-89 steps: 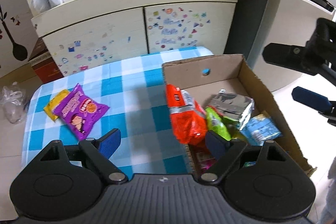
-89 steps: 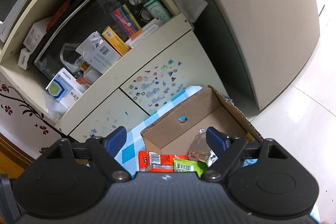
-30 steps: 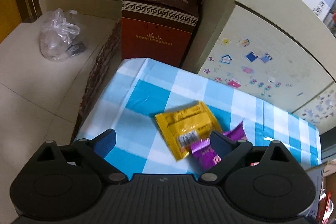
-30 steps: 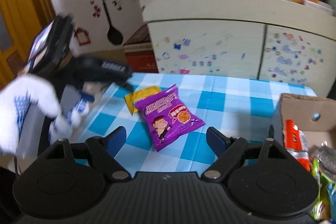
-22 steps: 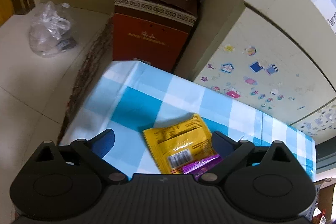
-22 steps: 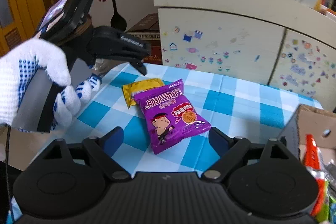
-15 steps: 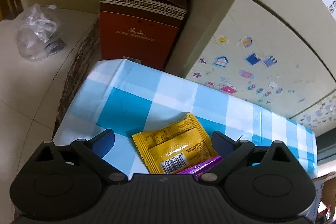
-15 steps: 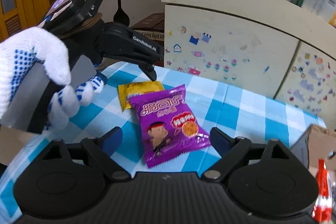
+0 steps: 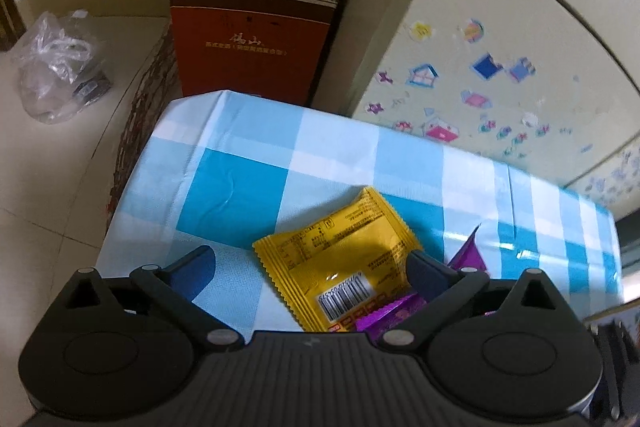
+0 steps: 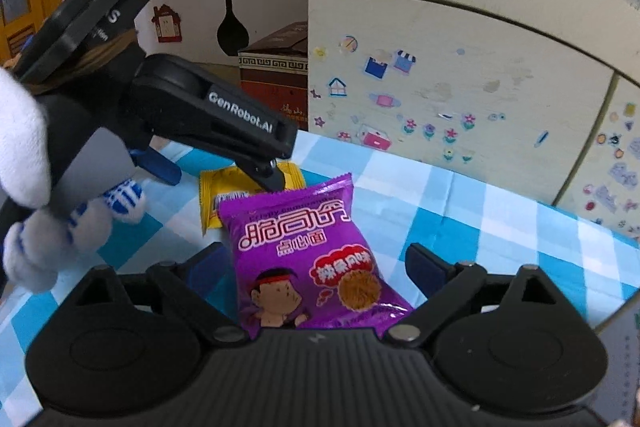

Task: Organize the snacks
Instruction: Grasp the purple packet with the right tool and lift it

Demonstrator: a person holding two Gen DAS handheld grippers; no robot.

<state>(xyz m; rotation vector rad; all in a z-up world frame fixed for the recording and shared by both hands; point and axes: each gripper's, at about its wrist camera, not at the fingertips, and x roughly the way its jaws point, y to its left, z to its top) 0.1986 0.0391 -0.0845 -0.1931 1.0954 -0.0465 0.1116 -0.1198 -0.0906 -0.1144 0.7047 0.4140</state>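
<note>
Your left gripper [image 9: 310, 269], jaws opening, straddles the yellow packet [image 9: 340, 259], lying flat on the bench [image 9: 240, 183], long axis apparently diagonal. Your right gripper [image 10: 310, 267] stands wide around the purple packet [image 10: 308, 259], which points away lengthwise.

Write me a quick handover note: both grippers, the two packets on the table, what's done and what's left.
Left gripper: jaws opening, astride the yellow packet, no grip yet.
Right gripper: jaws open, astride the purple packet, no grip yet.
Both packets lie flat on the checked tablecloth; the purple one overlaps one end of the yellow one.
Done: both grippers lined up over their packets.
Left: close on each packet and lift it. The purple one probably goes first, since it lies on top.
</note>
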